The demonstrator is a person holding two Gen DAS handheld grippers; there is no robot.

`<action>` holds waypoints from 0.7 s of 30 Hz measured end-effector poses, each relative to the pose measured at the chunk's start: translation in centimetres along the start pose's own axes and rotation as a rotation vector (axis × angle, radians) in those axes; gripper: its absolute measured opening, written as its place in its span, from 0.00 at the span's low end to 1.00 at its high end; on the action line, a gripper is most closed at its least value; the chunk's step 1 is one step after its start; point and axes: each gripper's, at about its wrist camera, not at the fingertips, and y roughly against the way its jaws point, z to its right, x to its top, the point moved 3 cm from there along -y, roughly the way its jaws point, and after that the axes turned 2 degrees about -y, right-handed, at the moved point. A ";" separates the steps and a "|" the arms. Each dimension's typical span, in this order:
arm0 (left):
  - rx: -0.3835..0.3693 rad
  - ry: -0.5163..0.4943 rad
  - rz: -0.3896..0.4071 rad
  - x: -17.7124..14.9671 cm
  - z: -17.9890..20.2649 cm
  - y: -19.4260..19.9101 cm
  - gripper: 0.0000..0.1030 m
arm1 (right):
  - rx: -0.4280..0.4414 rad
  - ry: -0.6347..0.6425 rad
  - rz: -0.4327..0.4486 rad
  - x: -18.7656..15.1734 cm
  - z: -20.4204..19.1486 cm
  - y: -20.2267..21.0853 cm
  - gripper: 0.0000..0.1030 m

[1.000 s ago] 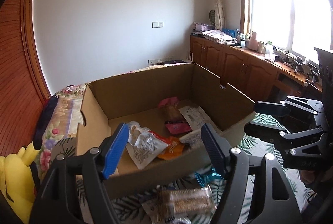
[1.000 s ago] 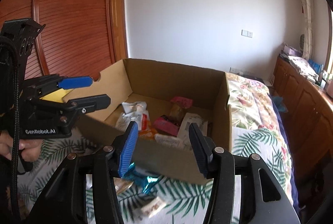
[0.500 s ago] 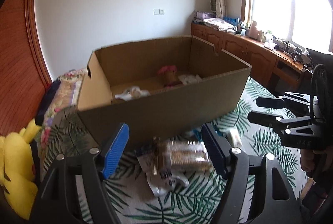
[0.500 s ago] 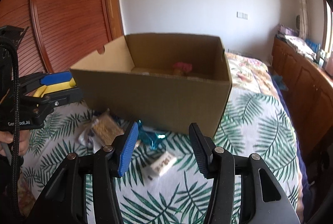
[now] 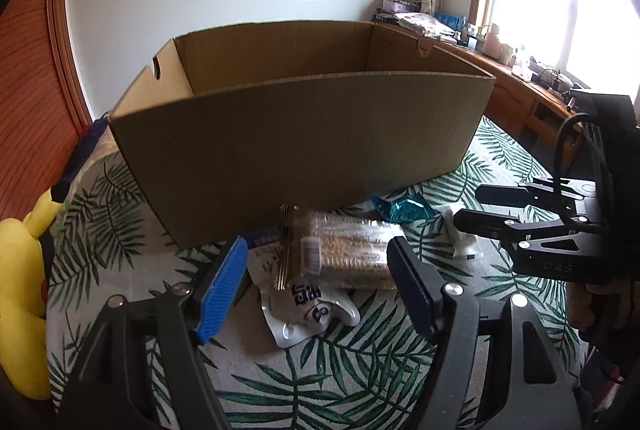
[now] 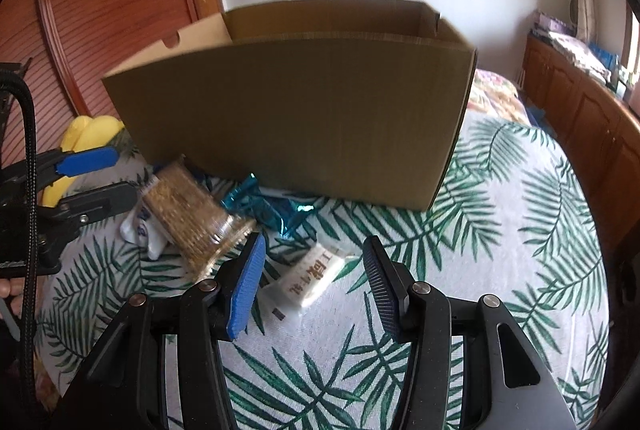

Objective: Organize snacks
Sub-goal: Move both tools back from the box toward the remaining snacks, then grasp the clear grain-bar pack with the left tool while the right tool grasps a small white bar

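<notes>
Left wrist view. The left hand-held gripper (image 5: 316, 272) stood released, nothing between its fingers. Straight ahead at 12 o'clock lay the clear pack (image 5: 348, 250) of brown biscuits on the leaf-print bed (image 5: 360, 362), just in front of the box (image 5: 296, 146). A white pouch (image 5: 308, 310) lay partly under the pack at its 6 o'clock side. A teal wrapper (image 5: 402, 208) sat at 2 o'clock, close against the box wall. The right hand-held gripper (image 5: 466, 206) showed at 3 o'clock, released too.

Judgement: the clear pack looked light, its film slick and crackly, contents brittle. Best taken across the short width at mid-length, with a gentle squeeze. The pouch looked soft and limp; pinch an edge seam.

Right wrist view. The right hand-held gripper (image 6: 314, 270) was released, empty. Between and just beyond its fingers, at 12 o'clock, lay a white bar (image 6: 310, 280), flat on the bed (image 6: 500, 250). The clear pack (image 6: 196, 218) lay at 10 o'clock, the teal wrapper (image 6: 272, 206) at 11 o'clock, both near the box (image 6: 304, 118). The left hand-held gripper (image 6: 116, 174) showed at 9 o'clock.

Judgement: the bar looked light and fairly firm, wrapper slippery; grip across its narrow sides. The soft bedding may give under a push.
</notes>
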 end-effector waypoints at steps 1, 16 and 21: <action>-0.003 0.002 -0.004 -0.1 0.0 -0.1 0.71 | 0.002 -0.003 -0.009 -0.1 0.0 -0.3 0.50; -0.036 -0.013 -0.021 -0.2 1.1 -1.1 0.71 | -0.013 0.033 -0.079 -1.0 -0.1 -1.5 0.19; -0.044 -0.042 -0.035 0.3 2.3 -1.8 0.71 | -0.009 0.012 -0.058 -2.5 1.5 1.0 0.19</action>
